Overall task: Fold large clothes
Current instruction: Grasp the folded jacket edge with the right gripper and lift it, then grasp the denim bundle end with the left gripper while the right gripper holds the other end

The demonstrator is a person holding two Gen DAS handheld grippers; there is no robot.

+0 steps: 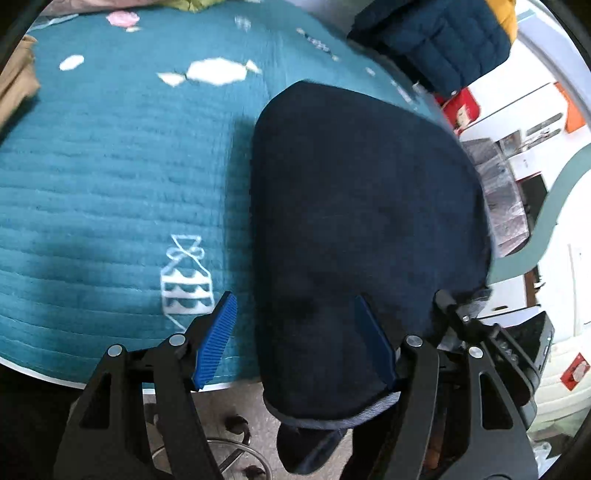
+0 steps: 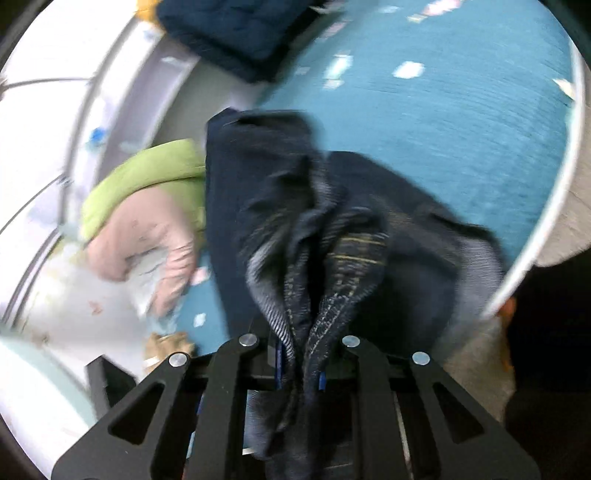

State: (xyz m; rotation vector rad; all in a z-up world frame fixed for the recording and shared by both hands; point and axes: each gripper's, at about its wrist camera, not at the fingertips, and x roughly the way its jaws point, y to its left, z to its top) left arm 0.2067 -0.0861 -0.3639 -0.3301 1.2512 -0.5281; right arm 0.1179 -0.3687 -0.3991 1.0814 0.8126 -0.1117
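Observation:
Dark navy jeans [image 1: 362, 221] lie folded on the teal quilted bedspread [image 1: 110, 177], their lower end hanging over the bed's front edge. My left gripper [image 1: 295, 332] is open, its blue pads [image 1: 216, 339] apart over the near edge of the jeans, holding nothing. My right gripper [image 2: 298, 369] is shut on a bunched hem of the jeans [image 2: 317, 236], with stitched denim rising from between its fingers. The other gripper's black frame [image 1: 491, 343] shows at the right of the left wrist view.
A dark blue quilted jacket [image 1: 436, 37] lies at the bed's far corner, also in the right wrist view [image 2: 229, 33]. A green garment [image 2: 147, 177] and a pink one [image 2: 147, 240] lie at left. A tan garment [image 1: 14, 88] sits at the far left. Floor lies below the bed edge [image 1: 221, 421].

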